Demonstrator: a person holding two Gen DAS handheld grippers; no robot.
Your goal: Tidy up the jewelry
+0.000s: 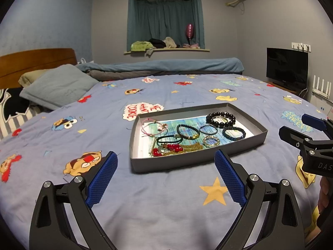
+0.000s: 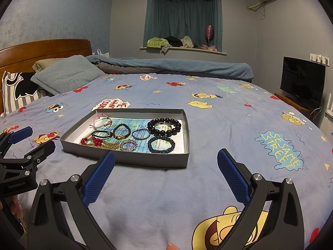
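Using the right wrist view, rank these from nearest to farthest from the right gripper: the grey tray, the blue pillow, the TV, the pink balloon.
From the right gripper:
1. Grey tray, just ahead on the bedspread, slightly left.
2. Blue pillow, far left by the headboard.
3. TV, right, beyond the bed's edge; close to the pillow, so that order is uncertain.
4. Pink balloon, on the window ledge, centre back.

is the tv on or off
Off, as far as shows: the tv screen is uniformly black in both views, with only faint reflections.
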